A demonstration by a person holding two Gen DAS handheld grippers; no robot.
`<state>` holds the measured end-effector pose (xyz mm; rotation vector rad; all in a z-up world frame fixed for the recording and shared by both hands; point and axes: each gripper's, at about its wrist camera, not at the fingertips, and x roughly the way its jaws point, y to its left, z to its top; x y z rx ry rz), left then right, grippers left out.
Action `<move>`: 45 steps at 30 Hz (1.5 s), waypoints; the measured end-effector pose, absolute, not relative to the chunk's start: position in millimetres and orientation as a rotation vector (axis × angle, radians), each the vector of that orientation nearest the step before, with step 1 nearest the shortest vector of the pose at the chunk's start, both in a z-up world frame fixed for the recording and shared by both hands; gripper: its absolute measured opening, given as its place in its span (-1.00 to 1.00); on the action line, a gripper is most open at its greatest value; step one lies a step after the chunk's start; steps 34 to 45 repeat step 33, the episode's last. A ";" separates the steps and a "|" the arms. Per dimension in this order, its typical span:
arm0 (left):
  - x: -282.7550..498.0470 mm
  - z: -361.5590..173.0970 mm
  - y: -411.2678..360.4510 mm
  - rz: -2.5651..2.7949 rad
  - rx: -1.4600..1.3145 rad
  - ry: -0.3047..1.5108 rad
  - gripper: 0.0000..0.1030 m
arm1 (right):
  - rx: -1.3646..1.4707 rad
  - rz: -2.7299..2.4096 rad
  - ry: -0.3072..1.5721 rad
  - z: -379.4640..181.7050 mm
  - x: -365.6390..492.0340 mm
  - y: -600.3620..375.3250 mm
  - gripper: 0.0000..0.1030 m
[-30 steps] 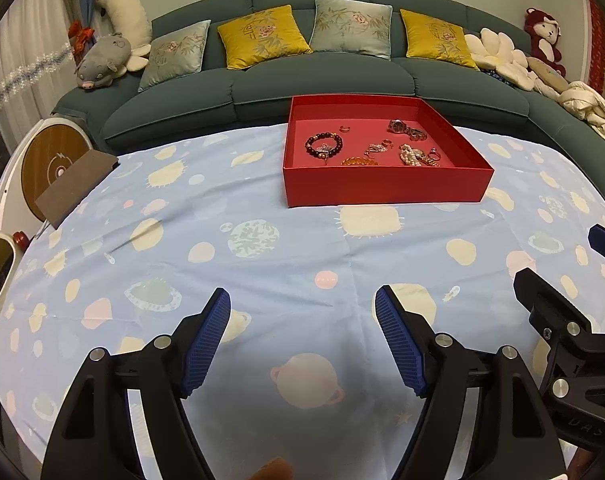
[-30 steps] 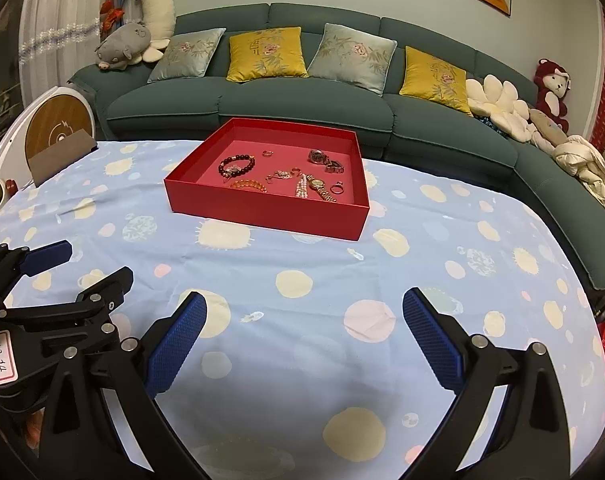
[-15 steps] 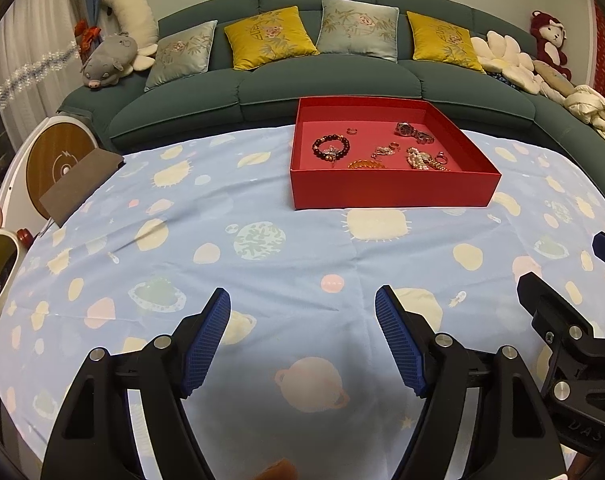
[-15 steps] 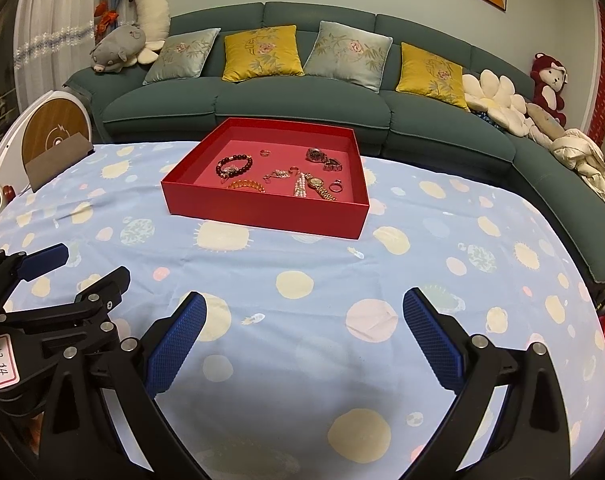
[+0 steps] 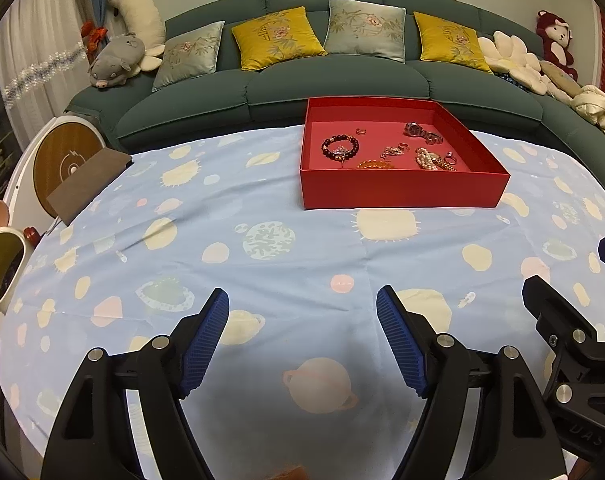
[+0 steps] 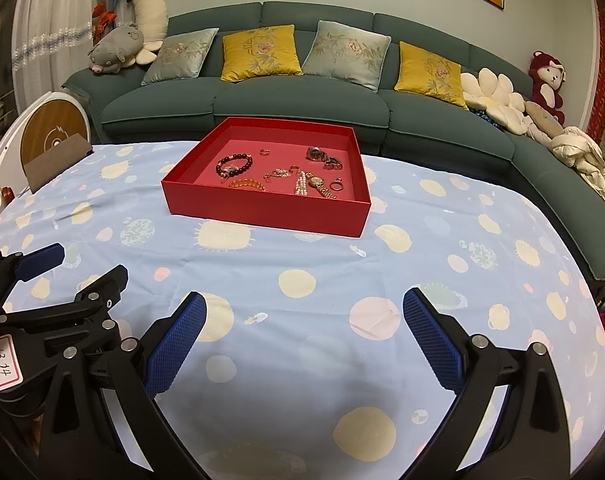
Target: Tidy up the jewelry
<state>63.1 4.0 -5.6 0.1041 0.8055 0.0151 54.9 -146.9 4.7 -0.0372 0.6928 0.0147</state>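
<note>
From the left wrist camera, the left gripper [image 5: 302, 310] hangs low over a table covered by a pale blue cloth [image 5: 262, 272] printed with cream, pink and green planets. Its jaws are spread wide and hold nothing, and the blue ribbed pads [image 5: 206, 340] frame bare cloth between them. Farther across the table, well apart from the gripper, sits a shallow red box [image 5: 398, 192] with jewelry scattered on its pink floor: a dark bead bracelet [image 5: 339, 147] toward the left, a small ring [image 5: 361, 131] behind it, a silver watch [image 5: 421, 133] toward the back right, an amber bracelet [image 5: 375, 165] near the front wall, and a pearl strand [image 5: 425, 159] beside a gold watch. Part of the right gripper [image 5: 574, 320] shows at the right edge. Behind the table runs a dark green sofa [image 5: 334, 80] with yellow and grey cushions. From the right wrist camera, the right gripper [image 6: 304, 312] is likewise low over the cloth [image 6: 342, 272], jaws wide apart and empty. The red box [image 6: 262, 208] lies ahead and slightly left, well apart from it, holding the bead bracelet [image 6: 233, 163], the silver watch [image 6: 322, 157], the amber bracelet [image 6: 246, 185], the pearl strand [image 6: 300, 184] and a gold watch [image 6: 321, 185]. The left gripper [image 6: 62, 272] shows at the left edge, its jaws also apart, with a small label [image 6: 4, 362] reading 13.14. The sofa [image 6: 302, 104] and stuffed toys fill the background.
</note>
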 end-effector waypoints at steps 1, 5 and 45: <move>63.0 -5.8 4.2 0.016 0.103 0.805 0.43 | -0.035 0.014 0.693 4.2 54.1 -146.4 0.87; 62.9 -5.4 4.4 0.018 0.105 0.801 0.43 | -0.035 0.013 0.693 4.0 54.1 -145.9 0.87; 64.9 -9.9 5.6 0.026 0.104 0.817 0.43 | -0.026 0.017 0.698 0.6 52.9 -140.6 0.87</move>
